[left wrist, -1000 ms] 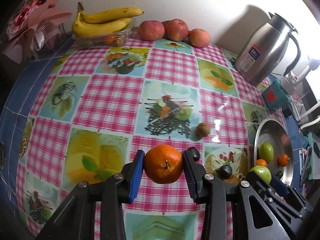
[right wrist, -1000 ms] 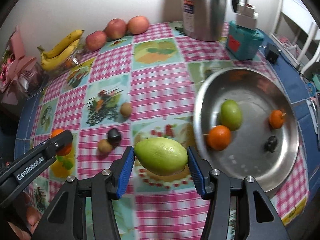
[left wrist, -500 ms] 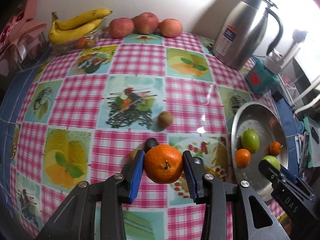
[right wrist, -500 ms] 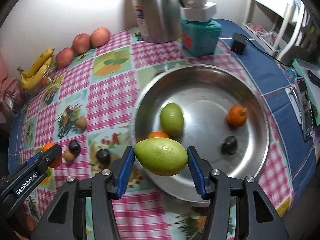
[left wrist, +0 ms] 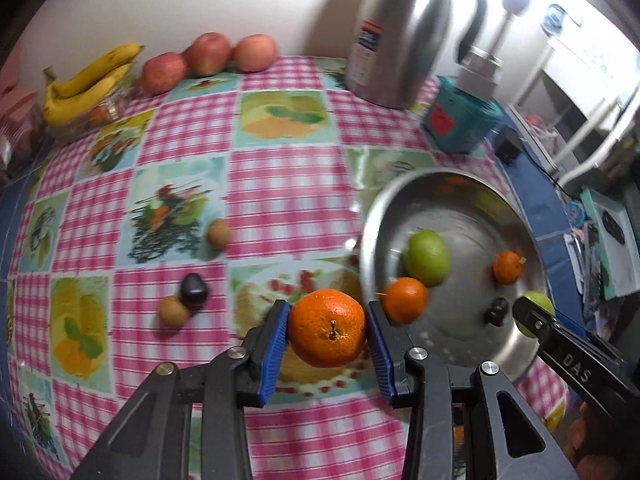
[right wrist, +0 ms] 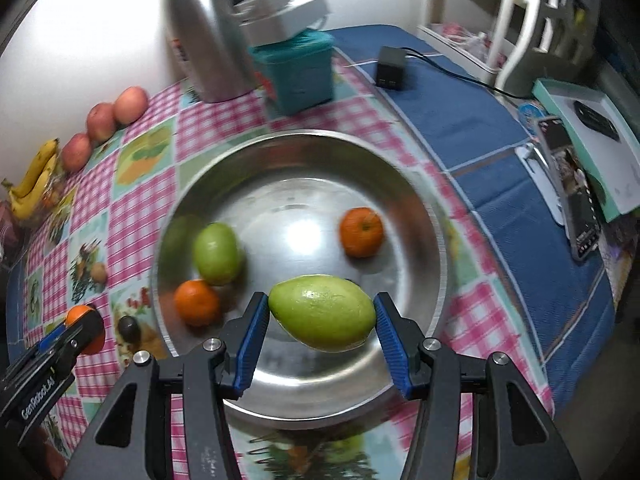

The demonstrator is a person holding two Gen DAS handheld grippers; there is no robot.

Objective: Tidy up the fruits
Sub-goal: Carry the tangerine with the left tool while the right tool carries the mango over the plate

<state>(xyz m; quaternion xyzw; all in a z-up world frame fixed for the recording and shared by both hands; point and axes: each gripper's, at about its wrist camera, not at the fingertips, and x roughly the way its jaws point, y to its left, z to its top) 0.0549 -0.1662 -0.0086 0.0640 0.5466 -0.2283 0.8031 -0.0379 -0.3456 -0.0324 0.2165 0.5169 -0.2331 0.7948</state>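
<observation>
My left gripper (left wrist: 327, 330) is shut on an orange mandarin (left wrist: 327, 327), held above the tablecloth just left of the steel bowl (left wrist: 476, 184). My right gripper (right wrist: 322, 314) is shut on a green guava (right wrist: 322, 311), held over the near part of the bowl (right wrist: 424, 216). In the bowl lie another green guava (right wrist: 216, 253), two mandarins (right wrist: 197, 302) (right wrist: 361, 232) and a dark fruit (left wrist: 496, 311). On the cloth lie two small brown fruits (left wrist: 219, 233) (left wrist: 173, 311) and a dark one (left wrist: 193, 288).
A steel thermos jug (left wrist: 394, 32) and a teal box (left wrist: 460, 120) stand behind the bowl. Three apples (left wrist: 210, 53) and bananas (left wrist: 86, 84) line the back wall. A black adapter (right wrist: 390, 68), a phone (right wrist: 576, 196) and a white box (right wrist: 588, 136) lie right of the bowl.
Both grippers have moved right with their fruits. The guava has gone further over the bowl, and the mandarin has come up close to the bowl's left rim.
</observation>
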